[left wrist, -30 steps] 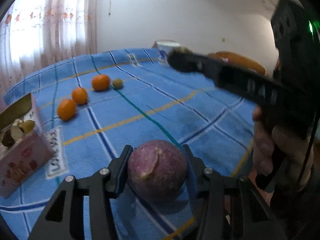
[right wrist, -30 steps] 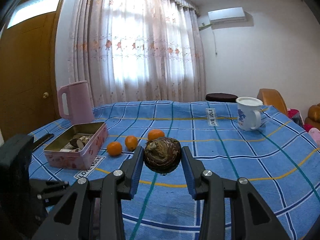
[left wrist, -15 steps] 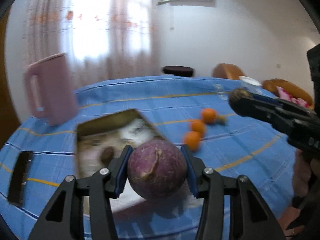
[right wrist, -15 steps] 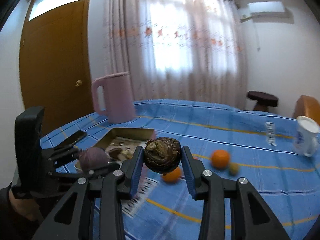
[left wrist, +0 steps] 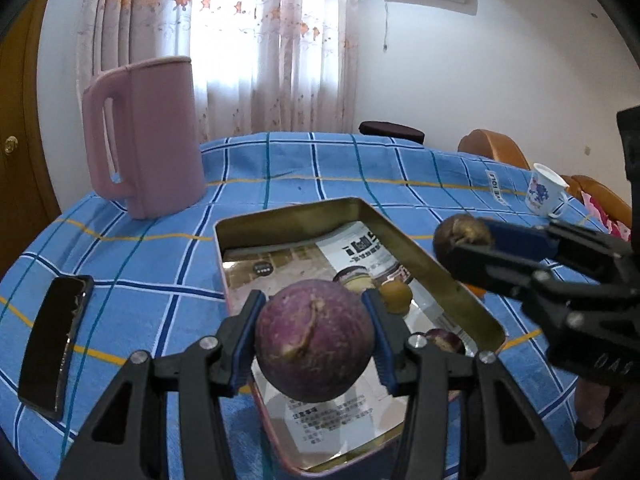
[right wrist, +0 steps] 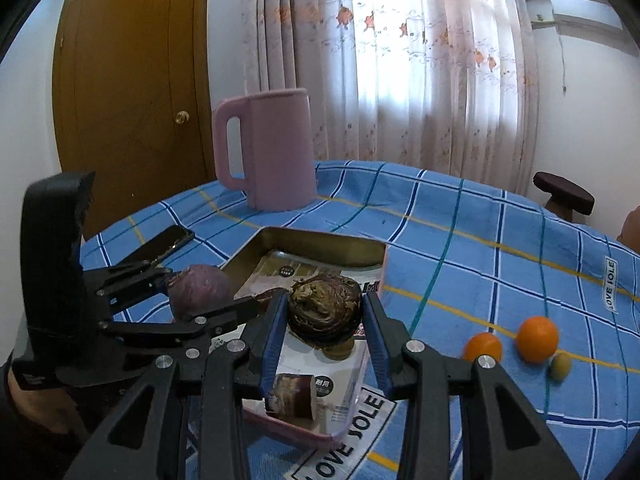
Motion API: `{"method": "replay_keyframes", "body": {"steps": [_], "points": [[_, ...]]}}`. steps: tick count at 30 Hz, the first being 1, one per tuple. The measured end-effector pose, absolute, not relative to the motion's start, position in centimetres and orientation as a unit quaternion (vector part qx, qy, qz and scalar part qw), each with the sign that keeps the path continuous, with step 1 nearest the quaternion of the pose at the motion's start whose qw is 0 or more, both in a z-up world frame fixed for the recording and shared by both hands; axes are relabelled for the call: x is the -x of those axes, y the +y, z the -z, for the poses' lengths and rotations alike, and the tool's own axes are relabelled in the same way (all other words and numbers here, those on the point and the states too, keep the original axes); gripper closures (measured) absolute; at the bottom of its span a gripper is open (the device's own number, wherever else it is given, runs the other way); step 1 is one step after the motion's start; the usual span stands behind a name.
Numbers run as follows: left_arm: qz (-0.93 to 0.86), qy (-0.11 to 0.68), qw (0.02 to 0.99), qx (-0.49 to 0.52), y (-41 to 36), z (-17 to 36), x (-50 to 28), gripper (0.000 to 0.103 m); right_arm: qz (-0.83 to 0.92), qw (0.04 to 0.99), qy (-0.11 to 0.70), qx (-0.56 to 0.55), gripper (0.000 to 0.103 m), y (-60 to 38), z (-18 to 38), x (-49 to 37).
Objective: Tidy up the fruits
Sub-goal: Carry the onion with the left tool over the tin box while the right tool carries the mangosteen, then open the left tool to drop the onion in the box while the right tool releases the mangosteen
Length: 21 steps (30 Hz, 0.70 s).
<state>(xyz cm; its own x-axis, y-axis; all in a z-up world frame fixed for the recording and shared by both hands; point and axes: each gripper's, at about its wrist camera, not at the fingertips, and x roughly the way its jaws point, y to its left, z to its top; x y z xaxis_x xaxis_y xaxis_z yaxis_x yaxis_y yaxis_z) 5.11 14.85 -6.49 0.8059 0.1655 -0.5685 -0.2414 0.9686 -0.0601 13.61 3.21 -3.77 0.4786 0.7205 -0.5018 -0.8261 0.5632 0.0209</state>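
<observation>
Carrying stage: left gripper (left wrist: 316, 340) clamps purple fruit (left wrist: 314, 338) above tin (left wrist: 436, 264) on desk; right gripper (right wrist: 324, 320) clamps brown fruit (right wrist: 325, 310) over it. Next, judged: lower, spread fingers, release inside tin

Daylight glared through the curtain (left wrist: 256, 48), washing out its middle. Fisheye bending curved the edges into black corners; focus stayed sharp.

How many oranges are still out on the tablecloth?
2: one orange and a second orange beside it, right of the tin. More may be hidden.
</observation>
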Motion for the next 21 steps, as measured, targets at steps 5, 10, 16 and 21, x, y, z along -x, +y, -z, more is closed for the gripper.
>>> {"method": "replay_keyframes", "body": {"steps": [5, 10, 16, 21], "points": [[-0.108, 0.3, 0.945, 0.067, 15.2, 6.9, -5.3, 0.052, -0.457, 0.846, 0.245, 0.126, 0.063, 4.2, 4.5, -13.6], [-0.116, 0.292, 0.947, 0.058, 15.1, 6.6, -5.0, 0.047, -0.468, 0.834, 0.258, 0.138, 0.062, 4.9, 5.1, -13.4], [-0.133, 0.264, 0.953, 0.07, 15.6, 5.4, -3.9, 0.018, -0.46, 0.845, 0.243, 0.121, 0.054, 2.8, 4.3, -13.5], [-0.13, 0.24, 0.959, 0.078, 15.1, 4.6, -3.4, 0.006, -0.399, 0.88, 0.227, 0.122, 0.054, -2.2, 3.2, -15.4]]}}
